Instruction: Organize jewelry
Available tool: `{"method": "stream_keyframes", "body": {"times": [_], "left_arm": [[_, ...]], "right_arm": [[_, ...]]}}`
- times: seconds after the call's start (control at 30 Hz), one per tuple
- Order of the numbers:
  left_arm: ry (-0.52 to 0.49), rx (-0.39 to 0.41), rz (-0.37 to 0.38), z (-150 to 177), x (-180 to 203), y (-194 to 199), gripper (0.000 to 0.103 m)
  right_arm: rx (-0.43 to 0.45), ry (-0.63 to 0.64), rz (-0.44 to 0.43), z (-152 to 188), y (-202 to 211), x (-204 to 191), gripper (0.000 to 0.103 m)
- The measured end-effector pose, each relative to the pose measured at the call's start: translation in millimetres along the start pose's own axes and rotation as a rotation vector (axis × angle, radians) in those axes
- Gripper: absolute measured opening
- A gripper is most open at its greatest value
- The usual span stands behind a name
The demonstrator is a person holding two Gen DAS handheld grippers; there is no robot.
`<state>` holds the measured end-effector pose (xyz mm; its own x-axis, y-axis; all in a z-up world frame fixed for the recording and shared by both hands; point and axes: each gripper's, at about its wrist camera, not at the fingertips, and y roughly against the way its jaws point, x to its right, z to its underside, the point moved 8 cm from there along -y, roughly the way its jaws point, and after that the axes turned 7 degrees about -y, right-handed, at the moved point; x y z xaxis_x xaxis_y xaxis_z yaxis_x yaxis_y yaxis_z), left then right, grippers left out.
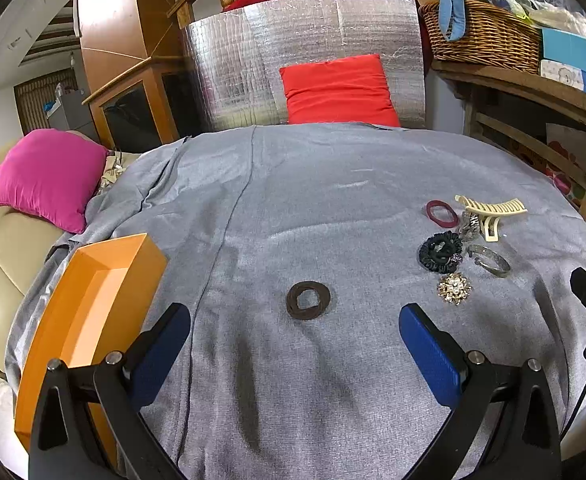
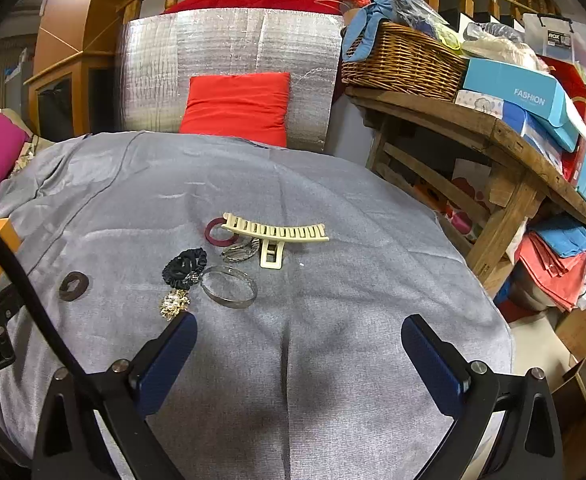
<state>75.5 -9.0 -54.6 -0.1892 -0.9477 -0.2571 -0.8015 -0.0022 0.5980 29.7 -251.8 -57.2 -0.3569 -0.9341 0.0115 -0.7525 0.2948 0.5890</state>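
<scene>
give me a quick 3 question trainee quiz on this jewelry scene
1. True or false: the left claw is shut on the brown ring.
2. What lies in the orange box? A) a brooch B) a bangle C) nothing visible
3. Fill in: the cream hair claw clip partly overlaps the ____ hair tie.

Key: 1 false, both claws are open, right claw too; 2 C; 3 maroon.

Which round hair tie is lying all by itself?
The dark brown hair ring, alone before the left hand-held gripper; the maroon ring and black scrunchie sit clustered.
</scene>
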Motion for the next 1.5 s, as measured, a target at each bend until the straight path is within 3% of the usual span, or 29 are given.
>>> {"method": "stream_keyframes", "body": {"times": [0.53,1.0,1.07,1.2,1.43,1.5], "left_arm": [[-0.013,0.0,0.011,1,5,0,0.103],[-0.056,-0.002,0.014,-3,21,-6,0.103],[-0.068,-0.003,0.012,-6,13,-11,0.103],[-0.066,-0.088,0.067,-1,-10,-39,0.103],[0.001,-0.153,0.199,11,-36,-61,0.101],[0.018,-0.154,0.239,13,-36,-65,0.092]], "right_arm": [[-0.135,-0.098,0.039,13,-26,32,0.103],[-0.144,-0.133,0.04,11,-30,53,0.103],[-0.166,-0.132,-0.006,8,-36,47,0.103],[-0.302,-0.224,-0.274,4,-59,26,0.102],[-0.462,-0.383,-0.464,3,-104,8,0.073],[-0.467,-0.399,-0.48,-5,-119,4,0.067]]}}
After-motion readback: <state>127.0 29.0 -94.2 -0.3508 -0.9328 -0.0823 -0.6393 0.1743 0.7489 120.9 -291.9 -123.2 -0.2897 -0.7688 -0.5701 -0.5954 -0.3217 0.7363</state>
